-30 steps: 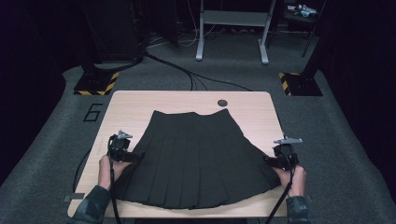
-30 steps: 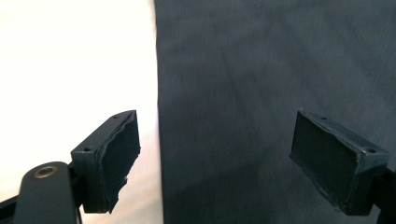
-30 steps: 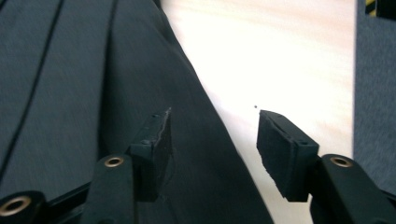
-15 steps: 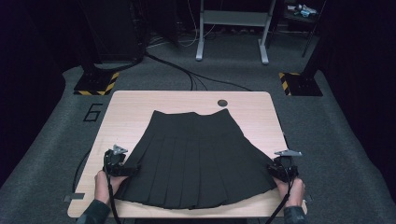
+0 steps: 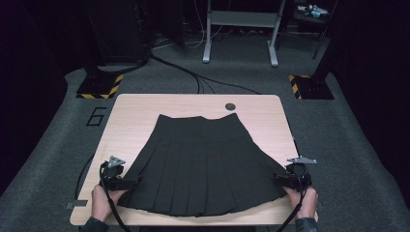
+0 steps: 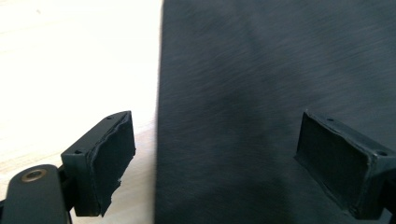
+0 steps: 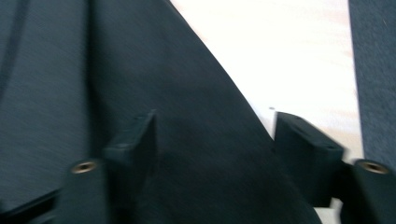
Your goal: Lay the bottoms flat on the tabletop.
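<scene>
A black pleated skirt point(image 5: 203, 164) lies spread flat on the light wooden table point(image 5: 140, 116), waistband far, hem near. My left gripper point(image 5: 131, 181) sits at the skirt's near left corner. In the left gripper view its jaws point(image 6: 224, 168) stand wide open, and the skirt's edge point(image 6: 261, 93) runs between them over the tabletop point(image 6: 70, 70). My right gripper point(image 5: 279, 179) is at the near right corner. Its jaws point(image 7: 219, 144) have just been opening and now stand apart, with the skirt's slanted edge point(image 7: 140, 70) lying between them, not pinched.
A round cable hole point(image 5: 230, 106) sits near the table's far edge. On the grey carpet are a painted number 6 point(image 5: 96, 116), cables point(image 5: 193, 77), two striped stand bases point(image 5: 99, 89) point(image 5: 309, 84) and a metal frame point(image 5: 239, 29). The table's right edge point(image 7: 352, 93) lies close to my right gripper.
Both hands have slid along the skirt's sides toward the table's near edge. The skirt itself lies as before.
</scene>
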`<state>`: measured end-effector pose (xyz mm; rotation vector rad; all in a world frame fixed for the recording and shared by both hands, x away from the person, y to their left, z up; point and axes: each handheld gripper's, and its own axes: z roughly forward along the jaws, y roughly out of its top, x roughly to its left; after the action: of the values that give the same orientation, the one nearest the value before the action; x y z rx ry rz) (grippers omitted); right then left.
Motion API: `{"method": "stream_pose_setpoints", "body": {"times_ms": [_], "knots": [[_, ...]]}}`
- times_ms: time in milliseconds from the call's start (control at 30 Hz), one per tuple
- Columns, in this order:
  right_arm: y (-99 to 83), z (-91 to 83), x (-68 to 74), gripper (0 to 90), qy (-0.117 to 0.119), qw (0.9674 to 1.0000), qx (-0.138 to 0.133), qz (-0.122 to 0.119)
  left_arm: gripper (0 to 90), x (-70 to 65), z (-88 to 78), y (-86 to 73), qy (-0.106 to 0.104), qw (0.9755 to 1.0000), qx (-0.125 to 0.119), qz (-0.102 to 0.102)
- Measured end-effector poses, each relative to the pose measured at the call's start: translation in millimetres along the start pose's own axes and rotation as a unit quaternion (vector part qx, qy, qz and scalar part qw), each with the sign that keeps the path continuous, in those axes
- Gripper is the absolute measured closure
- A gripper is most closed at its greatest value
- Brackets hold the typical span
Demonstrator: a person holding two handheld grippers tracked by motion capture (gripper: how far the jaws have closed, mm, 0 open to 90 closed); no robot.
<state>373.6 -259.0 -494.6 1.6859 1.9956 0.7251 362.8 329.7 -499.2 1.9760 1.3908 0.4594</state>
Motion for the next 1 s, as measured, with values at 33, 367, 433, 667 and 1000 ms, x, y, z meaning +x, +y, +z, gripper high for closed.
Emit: {"method": "stream_pose_setpoints", "body": {"times_ms": [33,367,433,667,1000], "knots": [[3.3,-1.2,3.2,24.9,0.004,1.0000,-0.007,-0.006,11.0,-1.1,-2.7,2.4,-0.008,0.9999,-0.009,0.000],[35.3,-0.6,48.5,24.4,0.032,0.9970,-0.038,-0.058,43.5,-24.3,-11.3,-7.8,0.026,0.9973,0.054,0.041],[33.7,0.1,50.6,25.2,0.033,0.9968,-0.042,-0.059,54.5,-28.9,-17.5,-20.2,0.018,0.9971,0.058,0.046],[27.1,7.9,46.3,26.4,0.034,0.9982,-0.029,-0.041,76.3,-49.3,-23.8,-40.1,0.004,0.9942,0.057,0.091],[29.1,7.3,42.5,20.4,0.046,0.9976,-0.036,-0.035,26.0,-29.0,-34.2,-1.0,-0.029,0.9992,0.005,0.028]]}}
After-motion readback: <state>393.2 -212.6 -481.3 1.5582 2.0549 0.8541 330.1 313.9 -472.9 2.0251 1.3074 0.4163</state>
